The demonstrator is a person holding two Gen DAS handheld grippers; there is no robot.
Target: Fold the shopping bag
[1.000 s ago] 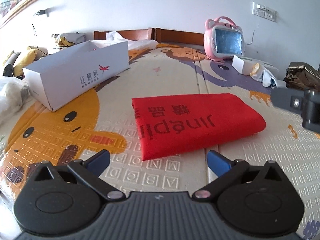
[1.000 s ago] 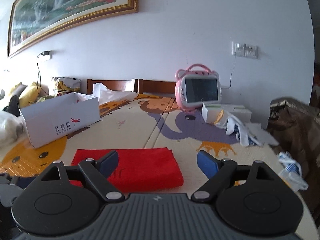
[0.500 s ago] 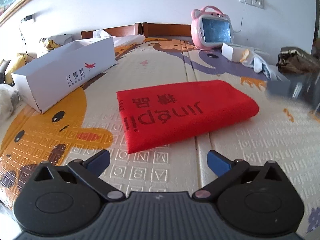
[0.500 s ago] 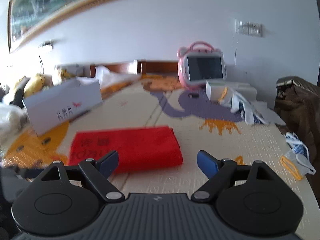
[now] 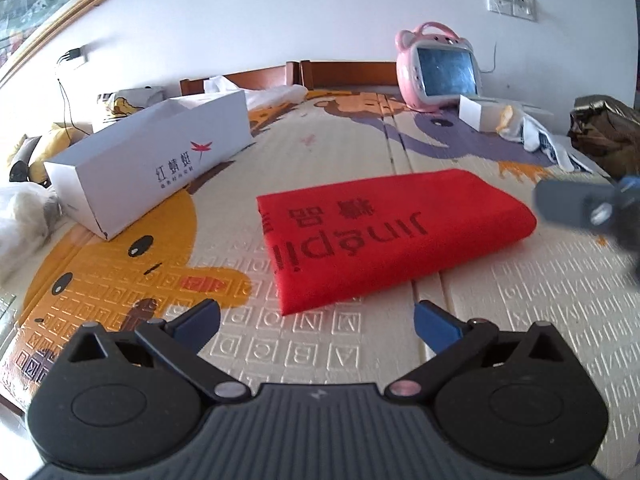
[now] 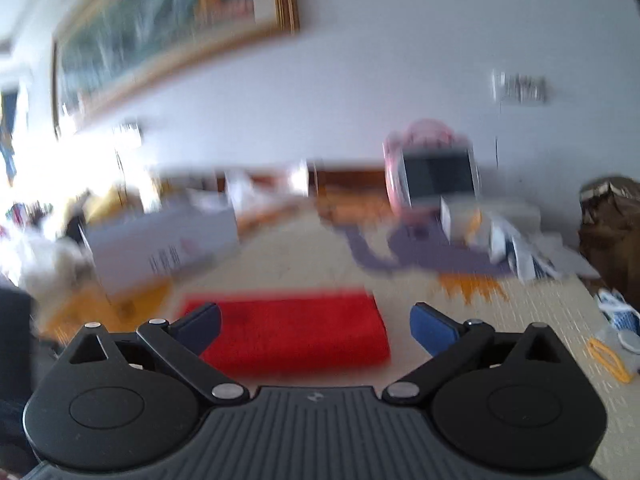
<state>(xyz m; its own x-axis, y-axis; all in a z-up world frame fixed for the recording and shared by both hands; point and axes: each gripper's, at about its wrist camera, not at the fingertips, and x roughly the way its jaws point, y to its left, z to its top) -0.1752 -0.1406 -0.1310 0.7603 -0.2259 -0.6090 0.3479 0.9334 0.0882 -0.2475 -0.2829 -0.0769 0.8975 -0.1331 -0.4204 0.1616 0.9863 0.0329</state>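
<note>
The red shopping bag (image 5: 384,232) lies folded into a flat rectangle on the patterned play mat (image 5: 320,344), its dark lettering facing up. My left gripper (image 5: 316,326) hovers just short of the bag's near edge, open, nothing between its blue fingertips. In the blurred right wrist view the same red bag (image 6: 292,332) lies beyond my right gripper (image 6: 314,326), whose jaws are opening wide and hold nothing. The right gripper shows as a grey blur at the right edge (image 5: 592,208) of the left wrist view, beside the bag's right end.
A long white box (image 5: 156,160) stands on the mat to the left of the bag. A pink toy screen (image 5: 440,68) and a small white box (image 5: 478,114) sit at the back right, with crumpled cloths and a brown bag (image 5: 608,136) along the right side.
The right wrist view has tilted up and gone blurry, and the right gripper's fingers have spread a little wider. The left view shifted slightly; the bag has not moved.
</note>
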